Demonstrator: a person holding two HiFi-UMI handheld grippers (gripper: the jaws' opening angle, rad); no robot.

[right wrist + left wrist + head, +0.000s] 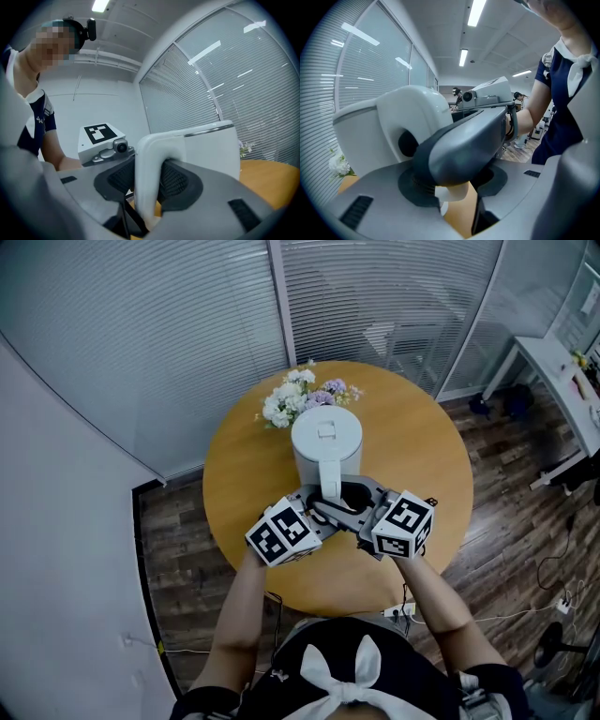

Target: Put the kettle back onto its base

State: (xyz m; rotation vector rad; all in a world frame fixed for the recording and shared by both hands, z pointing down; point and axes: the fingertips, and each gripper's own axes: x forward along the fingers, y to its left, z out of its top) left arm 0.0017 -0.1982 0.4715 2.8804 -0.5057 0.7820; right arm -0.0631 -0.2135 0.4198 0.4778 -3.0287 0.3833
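A white kettle (pixel 326 442) stands upright on the round wooden table (pixel 427 460), its handle (pixel 330 486) turned toward me. No separate base shows under it. My right gripper (pixel 349 495) comes in from the right and is shut on the handle (pixel 146 178), with a dark pad against each side. My left gripper (pixel 323 512) comes in from the left, lower on the handle. In the left gripper view its jaws (pixel 454 190) stand wide. The handle's white lower end (pixel 451 193) lies between them with a gap on one side, and the right gripper's grey jaw (pixel 464 140) crosses just above.
A bunch of white and purple flowers (pixel 300 395) lies on the table just behind the kettle. Glass walls with blinds (pixel 187 324) curve round the far side. A white desk (pixel 562 381) stands at the right, and cables (pixel 553 601) trail on the wood floor.
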